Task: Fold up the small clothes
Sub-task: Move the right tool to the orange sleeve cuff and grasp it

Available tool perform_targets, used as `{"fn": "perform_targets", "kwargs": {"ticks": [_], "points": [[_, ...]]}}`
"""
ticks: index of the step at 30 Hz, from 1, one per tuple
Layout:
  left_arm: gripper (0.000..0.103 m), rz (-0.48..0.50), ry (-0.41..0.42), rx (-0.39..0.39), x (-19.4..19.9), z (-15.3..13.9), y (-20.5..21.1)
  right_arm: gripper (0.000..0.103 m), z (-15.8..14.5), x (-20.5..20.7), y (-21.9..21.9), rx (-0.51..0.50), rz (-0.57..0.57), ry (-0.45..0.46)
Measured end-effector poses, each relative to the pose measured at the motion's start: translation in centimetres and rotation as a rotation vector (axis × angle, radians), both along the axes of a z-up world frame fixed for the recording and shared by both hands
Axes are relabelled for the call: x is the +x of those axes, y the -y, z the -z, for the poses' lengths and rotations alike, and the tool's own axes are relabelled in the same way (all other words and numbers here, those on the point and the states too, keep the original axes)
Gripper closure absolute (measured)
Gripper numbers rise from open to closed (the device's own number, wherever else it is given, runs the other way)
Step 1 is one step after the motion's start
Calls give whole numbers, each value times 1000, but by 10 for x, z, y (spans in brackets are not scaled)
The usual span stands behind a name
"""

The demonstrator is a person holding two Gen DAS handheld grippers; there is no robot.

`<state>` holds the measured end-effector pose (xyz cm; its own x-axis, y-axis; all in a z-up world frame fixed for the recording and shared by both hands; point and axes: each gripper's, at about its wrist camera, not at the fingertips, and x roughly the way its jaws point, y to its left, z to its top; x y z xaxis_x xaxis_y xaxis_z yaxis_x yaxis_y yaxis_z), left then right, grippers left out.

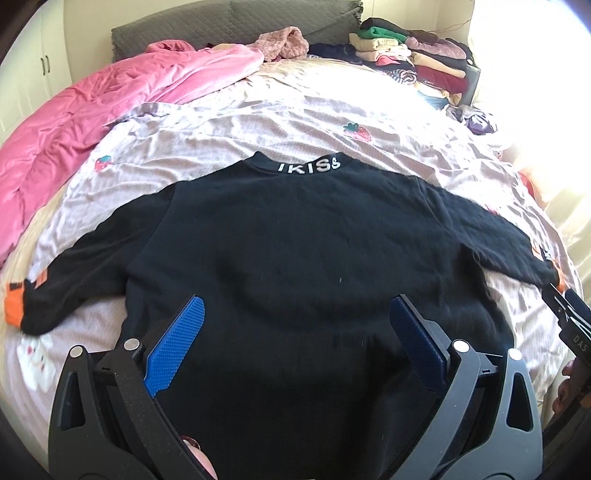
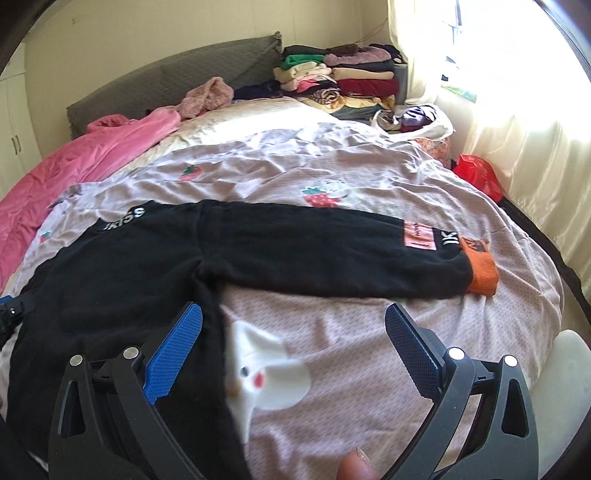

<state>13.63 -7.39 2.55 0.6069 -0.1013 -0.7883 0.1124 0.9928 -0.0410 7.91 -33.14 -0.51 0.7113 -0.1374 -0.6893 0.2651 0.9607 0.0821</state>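
A black sweater (image 1: 295,240) with white "IKISS" lettering on the collar lies flat, back up, on the bed with both sleeves spread out. Its cuffs are orange (image 1: 13,306). My left gripper (image 1: 295,314) is open and empty, hovering over the sweater's lower body. In the right wrist view the sweater (image 2: 129,266) lies to the left, and its right sleeve (image 2: 332,251) stretches across to an orange cuff (image 2: 480,273). My right gripper (image 2: 293,321) is open and empty, over the bedsheet just below that sleeve, beside the sweater's right side edge.
The bed has a pale pink sheet (image 1: 258,129) with strawberry prints. A pink quilt (image 1: 92,122) lies bunched at the left. Stacks of folded clothes (image 1: 413,55) sit at the far right by a grey headboard (image 1: 221,26). A red bag (image 2: 478,173) and curtains (image 2: 517,129) are at the right.
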Motion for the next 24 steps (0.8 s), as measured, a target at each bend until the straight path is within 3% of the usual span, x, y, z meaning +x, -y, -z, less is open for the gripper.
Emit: {"fn": "perform_targets", "kwargs": {"ticks": [15,24], "points": [[9,-44,-20,-11,74,3,6,4,16,22,114,30,283,-55],[9,-89,-37,12,102,23,-2,4,37,33,175,57,392,-118]]}}
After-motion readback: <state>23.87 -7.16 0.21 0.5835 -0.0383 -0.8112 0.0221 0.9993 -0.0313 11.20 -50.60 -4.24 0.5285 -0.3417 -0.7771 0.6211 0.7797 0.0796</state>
